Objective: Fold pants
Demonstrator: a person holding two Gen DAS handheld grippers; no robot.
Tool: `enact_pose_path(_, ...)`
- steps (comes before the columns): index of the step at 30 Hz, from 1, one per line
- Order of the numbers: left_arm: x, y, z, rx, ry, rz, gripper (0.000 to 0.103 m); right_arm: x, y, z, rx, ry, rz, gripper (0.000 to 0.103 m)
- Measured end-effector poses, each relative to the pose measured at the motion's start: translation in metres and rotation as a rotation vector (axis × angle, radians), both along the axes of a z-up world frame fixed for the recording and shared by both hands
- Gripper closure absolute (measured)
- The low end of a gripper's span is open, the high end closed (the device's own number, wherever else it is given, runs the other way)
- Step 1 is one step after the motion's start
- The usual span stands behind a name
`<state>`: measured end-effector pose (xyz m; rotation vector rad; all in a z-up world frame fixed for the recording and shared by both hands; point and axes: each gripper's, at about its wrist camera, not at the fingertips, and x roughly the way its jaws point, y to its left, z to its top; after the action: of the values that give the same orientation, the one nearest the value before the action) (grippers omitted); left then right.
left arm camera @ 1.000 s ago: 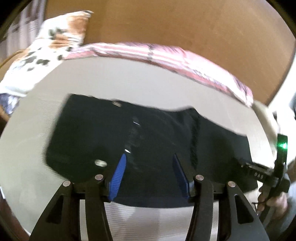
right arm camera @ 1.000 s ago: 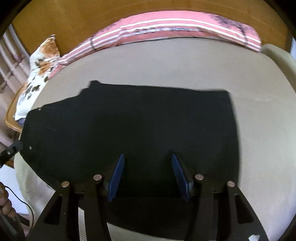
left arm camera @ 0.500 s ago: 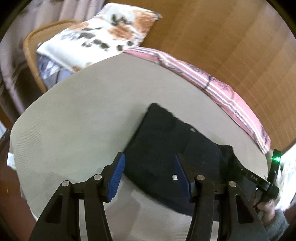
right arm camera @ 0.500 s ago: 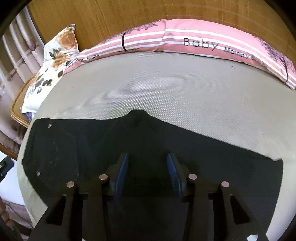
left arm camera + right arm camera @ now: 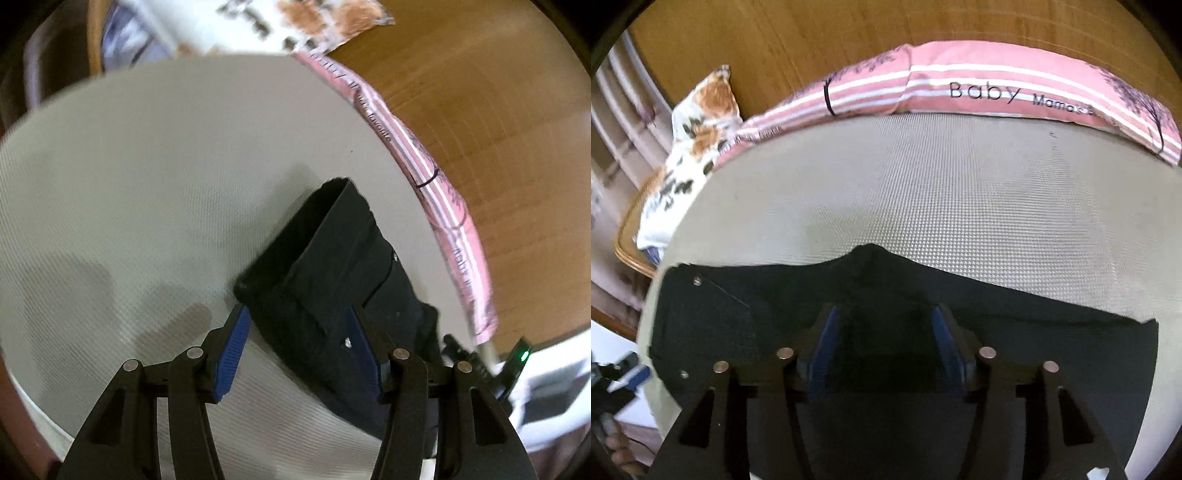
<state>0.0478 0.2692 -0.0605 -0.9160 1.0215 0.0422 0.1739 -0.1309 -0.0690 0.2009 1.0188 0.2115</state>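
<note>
Black pants (image 5: 997,332) lay flat on the beige mattress (image 5: 923,192). Left gripper (image 5: 299,347) hung unclenched over the waistband end. Right gripper (image 5: 884,339) jaws were opening above the crotch; only the right view showed the leg stretching away.

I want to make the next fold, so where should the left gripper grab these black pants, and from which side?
Probably the waistband end of the black pants, at the near corner. It lies just ahead of the left gripper, whose open jaws already straddle that edge. Come in from the bare beige mattress side; the band looks thick and slightly raised there, so it should pinch easily.
</note>
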Motion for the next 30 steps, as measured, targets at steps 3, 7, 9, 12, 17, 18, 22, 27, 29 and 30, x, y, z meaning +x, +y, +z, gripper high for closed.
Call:
enact_pose_path(3, -0.003, 0.004, -0.012, -0.093, 0.025, 0.034, 0.045, -0.011, -0.004, 0.008, 0.034, -0.004, 0.000, 0.047)
enact_pose_path(7, -0.003, 0.003, -0.026, -0.179, 0.044, 0.050, 0.042, -0.025, -0.009, 0.011, 0.063, 0.006, -0.001, 0.046)
enact_pose_path(9, -0.002, 0.002, -0.034, -0.197, 0.052, 0.061, 0.042, -0.031, -0.010, 0.009, 0.083, 0.016, -0.005, 0.046)
enact_pose_path(12, -0.004, 0.002, -0.041, -0.206, 0.032, 0.072, 0.042, -0.038, -0.012, 0.005, 0.092, 0.034, -0.013, 0.046)
enact_pose_path(17, -0.002, -0.001, -0.051, -0.236, -0.013, 0.074, 0.042, -0.047, -0.009, 0.001, 0.094, 0.048, 0.000, 0.045)
enact_pose_path(18, -0.001, -0.002, -0.052, -0.239, -0.025, 0.073, 0.042, -0.047, -0.008, 0.000, 0.095, 0.050, 0.001, 0.045)
enact_pose_path(22, 0.001, -0.004, -0.056, -0.250, -0.061, 0.065, 0.042, -0.047, -0.005, 0.001, 0.107, 0.052, 0.004, 0.045)
enact_pose_path(27, 0.002, -0.002, -0.059, -0.267, -0.083, 0.073, 0.042, -0.045, -0.001, 0.000, 0.110, 0.051, 0.015, 0.045)
enact_pose_path(29, 0.003, -0.002, -0.061, -0.275, -0.100, 0.076, 0.041, -0.044, 0.001, -0.002, 0.116, 0.059, 0.014, 0.045)
enact_pose_path(30, 0.004, -0.001, -0.062, -0.277, -0.112, 0.074, 0.041, -0.044, 0.002, -0.003, 0.118, 0.062, 0.015, 0.045)
